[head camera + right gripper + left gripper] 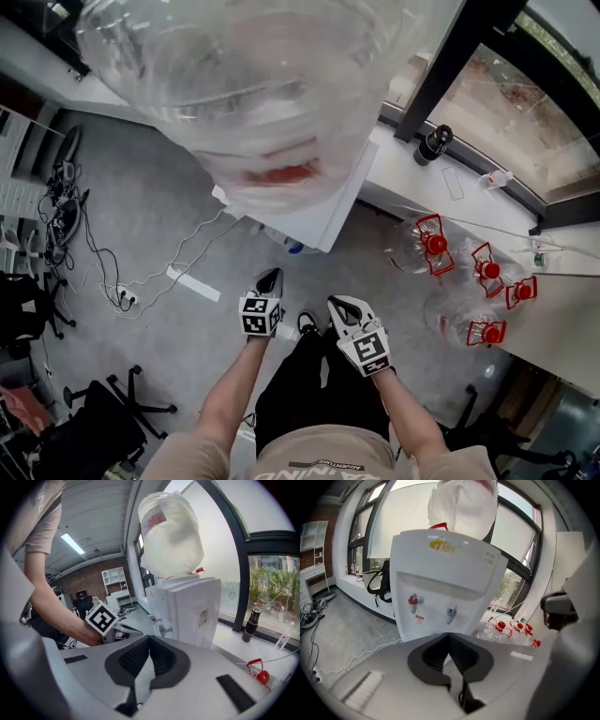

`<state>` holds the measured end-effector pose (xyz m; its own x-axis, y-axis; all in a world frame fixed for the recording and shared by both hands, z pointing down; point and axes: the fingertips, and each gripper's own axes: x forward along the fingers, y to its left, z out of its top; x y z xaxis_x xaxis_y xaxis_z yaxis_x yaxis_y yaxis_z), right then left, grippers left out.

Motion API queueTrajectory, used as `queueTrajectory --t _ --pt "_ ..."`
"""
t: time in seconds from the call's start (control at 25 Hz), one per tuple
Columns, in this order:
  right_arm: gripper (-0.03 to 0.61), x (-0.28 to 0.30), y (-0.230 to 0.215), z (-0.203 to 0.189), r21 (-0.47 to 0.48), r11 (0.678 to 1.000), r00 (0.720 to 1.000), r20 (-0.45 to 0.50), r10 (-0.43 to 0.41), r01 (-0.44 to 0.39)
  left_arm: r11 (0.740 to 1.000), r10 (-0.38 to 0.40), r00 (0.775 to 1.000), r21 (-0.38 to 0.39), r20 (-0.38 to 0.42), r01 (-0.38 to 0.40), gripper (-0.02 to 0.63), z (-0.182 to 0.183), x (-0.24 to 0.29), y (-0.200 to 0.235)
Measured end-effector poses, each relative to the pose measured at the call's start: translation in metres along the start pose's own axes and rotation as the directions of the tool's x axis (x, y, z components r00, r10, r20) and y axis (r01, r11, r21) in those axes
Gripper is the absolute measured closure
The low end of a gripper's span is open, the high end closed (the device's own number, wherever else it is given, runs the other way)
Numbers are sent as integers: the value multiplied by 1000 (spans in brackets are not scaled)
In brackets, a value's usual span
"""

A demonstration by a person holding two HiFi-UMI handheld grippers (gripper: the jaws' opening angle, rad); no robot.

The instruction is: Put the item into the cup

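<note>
No cup and no item to go in it shows in any view. I stand facing a white water dispenser (445, 573) with a red tap (412, 601) and a blue tap (451, 612). Its big clear bottle (253, 94) fills the top of the head view. My left gripper (270, 278) points at the dispenser, its jaws together and holding nothing (448, 637). Just right of it, my right gripper (339, 305) is also shut and holds nothing (150, 639). The left gripper's marker cube (102, 618) shows in the right gripper view.
Several clear bottles with red caps (433, 246) lie on the floor to the right, below the window sill. A dark flask (433, 143) stands on the sill. A power strip (192, 281) and cables cross the floor at left; office chairs (103, 403) stand lower left.
</note>
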<state>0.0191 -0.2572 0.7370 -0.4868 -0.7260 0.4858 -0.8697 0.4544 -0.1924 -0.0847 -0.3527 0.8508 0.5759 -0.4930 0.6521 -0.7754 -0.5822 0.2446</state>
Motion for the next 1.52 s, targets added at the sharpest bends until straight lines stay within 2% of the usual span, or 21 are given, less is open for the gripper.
queueTrajectory --t 0.16,0.32,0.64,0.76,0.92,1.04,1.2,1.4,1.52 --pt "568 -20 4 38 12 1000 1000 25 -13 13 999 -37 999 15 24 36 604 21 -51 -27" --pt "566 -38 6 77 -5 1000 997 70 -21 21 997 -64 995 41 76 61 604 59 -97 -52" --pt "567 -70 20 142 -31 999 990 142 -14 19 996 -67 985 67 161 57 604 113 -169 -85" --pt "566 -77 24 162 -70 997 987 158 -8 20 994 -67 975 94 211 48 604 135 -192 -94" --pt "567 -84 26 190 -97 995 979 202 -6 26 988 -61 943 157 326 10 604 179 -222 -105" --pt "568 -91 23 214 -100 995 971 240 -3 28 981 -63 904 193 423 -22 604 217 -242 -112" --pt "568 -97 24 256 -150 988 954 300 8 39 980 -47 847 188 530 -63 606 263 -266 -110" --pt "568 -107 24 291 -185 981 933 360 5 65 965 -36 818 232 574 -119 604 294 -283 -110" --pt "567 -110 21 300 -186 979 925 379 -3 79 964 -34 801 231 598 -132 604 309 -291 -109"
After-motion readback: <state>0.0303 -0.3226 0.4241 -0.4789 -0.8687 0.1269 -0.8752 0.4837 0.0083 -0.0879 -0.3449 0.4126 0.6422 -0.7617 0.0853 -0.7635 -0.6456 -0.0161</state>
